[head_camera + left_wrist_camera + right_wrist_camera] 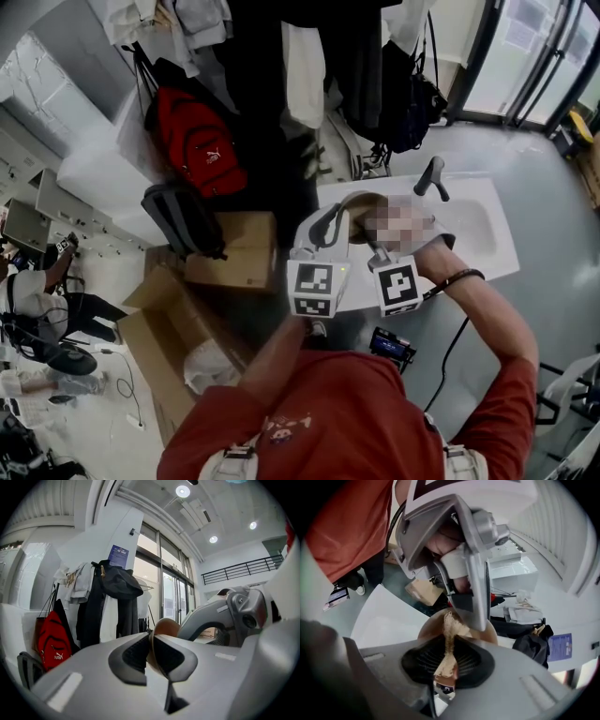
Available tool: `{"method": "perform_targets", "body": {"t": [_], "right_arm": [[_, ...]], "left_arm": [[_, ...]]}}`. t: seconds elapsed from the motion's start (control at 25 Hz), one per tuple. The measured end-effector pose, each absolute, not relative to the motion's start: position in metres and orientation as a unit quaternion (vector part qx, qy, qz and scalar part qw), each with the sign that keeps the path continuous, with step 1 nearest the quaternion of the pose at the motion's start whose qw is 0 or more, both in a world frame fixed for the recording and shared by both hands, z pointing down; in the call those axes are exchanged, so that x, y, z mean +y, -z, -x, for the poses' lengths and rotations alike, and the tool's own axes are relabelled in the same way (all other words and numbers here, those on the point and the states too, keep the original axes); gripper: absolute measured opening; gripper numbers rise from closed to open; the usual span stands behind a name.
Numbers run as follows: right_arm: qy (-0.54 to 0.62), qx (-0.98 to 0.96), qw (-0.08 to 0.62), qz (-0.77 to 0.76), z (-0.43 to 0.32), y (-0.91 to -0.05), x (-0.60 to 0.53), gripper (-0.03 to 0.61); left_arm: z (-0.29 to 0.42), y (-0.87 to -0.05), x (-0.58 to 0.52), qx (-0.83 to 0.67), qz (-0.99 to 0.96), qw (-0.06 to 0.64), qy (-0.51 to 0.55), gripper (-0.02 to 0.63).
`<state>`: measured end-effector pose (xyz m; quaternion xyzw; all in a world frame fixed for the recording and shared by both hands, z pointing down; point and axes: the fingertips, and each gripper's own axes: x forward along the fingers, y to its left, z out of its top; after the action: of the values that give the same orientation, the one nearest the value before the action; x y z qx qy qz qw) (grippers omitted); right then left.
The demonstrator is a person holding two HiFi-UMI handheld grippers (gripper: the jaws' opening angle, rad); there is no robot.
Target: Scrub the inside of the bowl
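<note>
Left gripper clamps a smooth tan bowl.

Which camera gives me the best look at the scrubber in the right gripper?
The right gripper view: the beige scrubber is pinched in the right gripper, with the brown bowl just beyond it. The head view does not show it behind the grippers; the left gripper view shows only the bowl's rim.

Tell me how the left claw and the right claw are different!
The left claw pinches the brown bowl by its rim; the right claw pinches a tan cloth. The left claw looks out level across the room; the right claw tips down toward the bowl. Both are grey, and both are shut on something.
</note>
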<state>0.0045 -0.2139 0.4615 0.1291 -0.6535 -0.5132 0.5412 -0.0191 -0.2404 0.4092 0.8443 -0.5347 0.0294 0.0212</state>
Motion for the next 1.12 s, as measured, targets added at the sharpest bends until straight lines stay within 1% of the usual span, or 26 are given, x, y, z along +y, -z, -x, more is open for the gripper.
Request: {"method": "perform_targets", "body": {"t": [0.16,0.32,0.56,0.92,1.12], "right_arm": [[0.516,-0.657,0.533,-0.136,0.001,-0.458,-0.212,0.051],[0.513,-0.649,0.545,-0.135,-0.004,-0.467,-0.213,0.051],[0.475,-0.675,0.541,-0.159,-0.005,-0.470,-0.215,0.051],[0.335,-0.774,0.492,-0.215,0.002,-0.458,-0.215,0.052],[0.249,-0.818,0.450,-0.258,0.005,-0.450,-0.216,0.052]], "left_arm": [[0.020,-0.408,-0.240,-0.538,-0.842,0.020,-0.030,0.035],[0.022,-0.409,-0.239,-0.539,-0.842,0.021,-0.030,0.035],[0.024,-0.411,-0.236,-0.545,-0.838,0.022,-0.025,0.035],[0.029,-0.408,-0.232,-0.549,-0.836,0.016,-0.017,0.035],[0.032,-0.405,-0.229,-0.552,-0.833,0.009,-0.010,0.035]]}}
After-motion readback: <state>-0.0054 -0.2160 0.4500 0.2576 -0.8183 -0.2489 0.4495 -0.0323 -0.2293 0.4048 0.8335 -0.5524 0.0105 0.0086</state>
